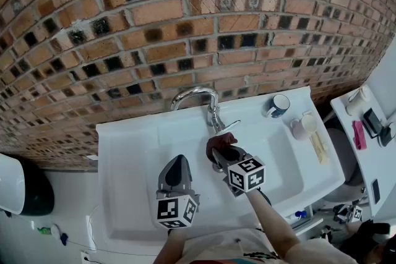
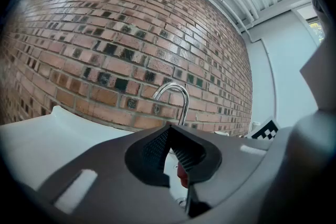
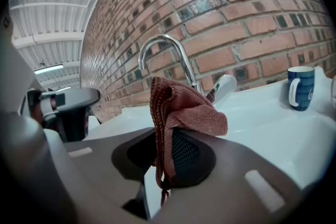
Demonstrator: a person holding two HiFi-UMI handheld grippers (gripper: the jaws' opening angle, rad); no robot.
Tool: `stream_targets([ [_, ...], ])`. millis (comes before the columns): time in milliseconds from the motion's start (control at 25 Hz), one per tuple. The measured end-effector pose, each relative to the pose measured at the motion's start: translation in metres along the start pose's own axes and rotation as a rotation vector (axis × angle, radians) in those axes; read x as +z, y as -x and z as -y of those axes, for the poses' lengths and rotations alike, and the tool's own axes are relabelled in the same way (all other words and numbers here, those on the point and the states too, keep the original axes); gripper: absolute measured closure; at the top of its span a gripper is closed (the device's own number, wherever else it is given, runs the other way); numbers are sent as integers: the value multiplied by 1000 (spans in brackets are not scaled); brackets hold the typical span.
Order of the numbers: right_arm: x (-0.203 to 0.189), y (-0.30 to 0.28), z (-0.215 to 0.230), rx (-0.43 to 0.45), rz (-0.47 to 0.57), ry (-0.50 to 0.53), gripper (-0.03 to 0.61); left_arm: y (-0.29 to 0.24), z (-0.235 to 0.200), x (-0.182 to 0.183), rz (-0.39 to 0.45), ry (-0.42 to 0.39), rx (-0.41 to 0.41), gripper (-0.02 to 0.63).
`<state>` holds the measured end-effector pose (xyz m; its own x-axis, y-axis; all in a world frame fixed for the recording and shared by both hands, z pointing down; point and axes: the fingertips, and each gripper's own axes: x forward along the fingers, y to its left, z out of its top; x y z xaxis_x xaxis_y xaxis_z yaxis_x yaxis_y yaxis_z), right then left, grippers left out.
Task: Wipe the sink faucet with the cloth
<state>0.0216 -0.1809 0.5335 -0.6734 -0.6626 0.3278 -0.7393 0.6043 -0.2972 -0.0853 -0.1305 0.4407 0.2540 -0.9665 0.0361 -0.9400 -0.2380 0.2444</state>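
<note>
Cloth [image 3: 176, 113] sits pinched in the right gripper [image 3: 165, 136], whose jaws close on its reddish folds. One fold rises above the tips and drapes over the right jaw, and a loose end hangs below. Just ahead of those tips stands the faucet [image 3: 176, 52], its lever close behind the cloth; contact cannot be told. A mug [image 3: 301, 87] stands farther off to that gripper's right. The left gripper [image 2: 169, 131], beside the right one over the sink [image 1: 130, 151], has its jaws together and holds nothing; the faucet rises ahead of it.
</note>
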Motion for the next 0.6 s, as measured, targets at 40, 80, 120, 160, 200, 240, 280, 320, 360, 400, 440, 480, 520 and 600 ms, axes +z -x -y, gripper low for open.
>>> stream_targets([
  [40,-1,-5,4,-8,-9,-9,534,1,1,1,4,-2,-1,607],
  [80,-2,-9,8,-17,-15,-18,532,2,3,2,8,-3,-2,607],
  [120,-1,-13,12,-26,-17,-29,534,3,4,3,13,-4,-3,607],
  [160,0,-17,15,-36,-16,-40,534,3,4,5,18,-5,-3,607],
  [200,3,-19,18,-42,-12,-49,534,4,5,6,21,-6,-3,607],
  [240,6,-21,18,-44,-9,-54,534,3,5,7,20,-5,-4,607],
  [280,7,-23,19,-42,-9,-52,534,3,5,6,18,-4,-6,607],
  [320,8,-23,19,-41,-10,-45,534,3,4,5,16,-1,-7,607],
  [360,8,-21,19,-40,-11,-38,534,3,4,5,13,1,-6,607],
  [400,9,-19,21,-42,-9,-35,534,3,3,6,11,1,-5,607],
  [440,12,-15,23,-47,-1,-34,534,3,3,6,12,1,-5,607],
  [480,17,-9,27,-56,13,-34,534,4,2,6,13,0,-4,607],
  [520,24,-2,32,-70,35,-36,532,4,1,6,14,0,-1,607],
  [600,42,14,46,-107,91,-43,532,5,-3,7,15,3,8,607],
])
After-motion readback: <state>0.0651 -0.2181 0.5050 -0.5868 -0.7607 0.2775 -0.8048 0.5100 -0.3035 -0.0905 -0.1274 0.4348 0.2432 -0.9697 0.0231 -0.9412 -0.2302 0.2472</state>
